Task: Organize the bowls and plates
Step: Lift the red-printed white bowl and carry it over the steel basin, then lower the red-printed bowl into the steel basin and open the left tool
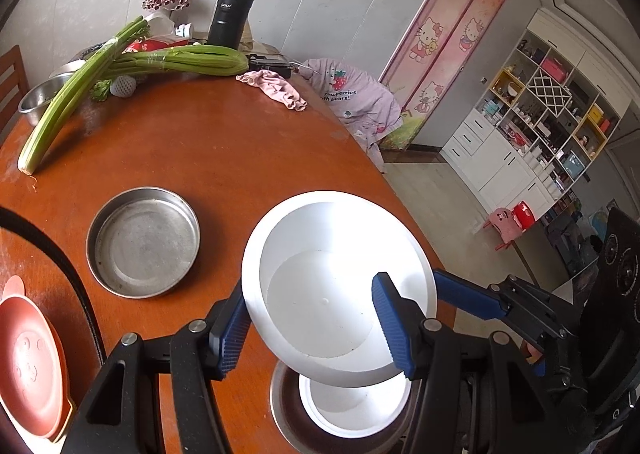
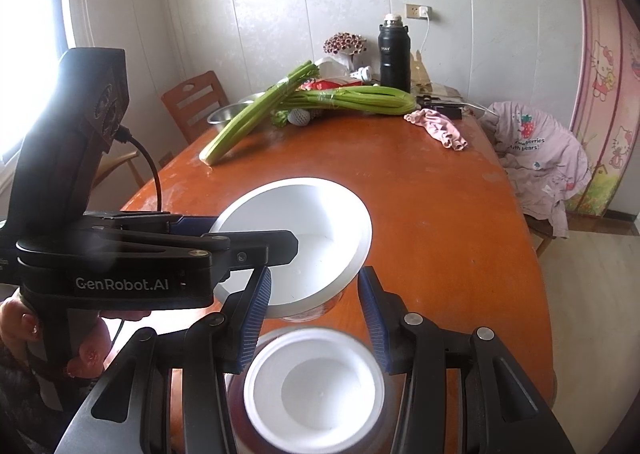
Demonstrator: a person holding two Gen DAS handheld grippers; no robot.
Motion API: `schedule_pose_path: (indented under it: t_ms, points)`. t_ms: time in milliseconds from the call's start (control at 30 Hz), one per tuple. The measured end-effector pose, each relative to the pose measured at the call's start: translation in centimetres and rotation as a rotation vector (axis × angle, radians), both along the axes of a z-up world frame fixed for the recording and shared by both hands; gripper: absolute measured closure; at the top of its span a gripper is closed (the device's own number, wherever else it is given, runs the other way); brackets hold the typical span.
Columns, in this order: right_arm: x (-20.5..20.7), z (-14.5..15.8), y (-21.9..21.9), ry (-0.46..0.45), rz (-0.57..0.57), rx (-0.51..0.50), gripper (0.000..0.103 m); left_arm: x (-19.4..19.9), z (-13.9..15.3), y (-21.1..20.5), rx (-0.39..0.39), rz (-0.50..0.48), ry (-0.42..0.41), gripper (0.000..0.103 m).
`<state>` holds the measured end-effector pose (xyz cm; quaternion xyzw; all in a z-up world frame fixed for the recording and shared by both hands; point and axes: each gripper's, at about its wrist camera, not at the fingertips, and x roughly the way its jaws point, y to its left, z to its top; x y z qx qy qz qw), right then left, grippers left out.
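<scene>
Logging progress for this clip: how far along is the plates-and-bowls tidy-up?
Done: one small white bowl already sits in a metal dish at the near table edge. In hand: the left gripper holds a larger white bowl, tilted, above that stack. Left: the round metal pan and the red plate lie separately on the table, unstacked.

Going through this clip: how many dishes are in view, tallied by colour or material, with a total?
White bowls: 2 (large white bowl, small white bowl)
Steel dishes: 4 (flat steel pan, steel dish under the small bowl, far steel bowl, second steel bowl partly hidden behind it)
Pink plastic plate: 1
Total: 7
</scene>
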<state>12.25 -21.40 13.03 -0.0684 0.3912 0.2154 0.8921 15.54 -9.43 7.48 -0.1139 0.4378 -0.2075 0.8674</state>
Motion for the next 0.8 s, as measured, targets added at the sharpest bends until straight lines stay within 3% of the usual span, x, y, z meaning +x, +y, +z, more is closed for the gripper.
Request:
schedule_pose_path:
  t_ms: [800]
  points:
    - [-4.8,-2.5,-3.1,0.06,-0.053,0.024,0.055,-4.2,-3.0,-3.8,0.064,-0.086,0.048,0.045]
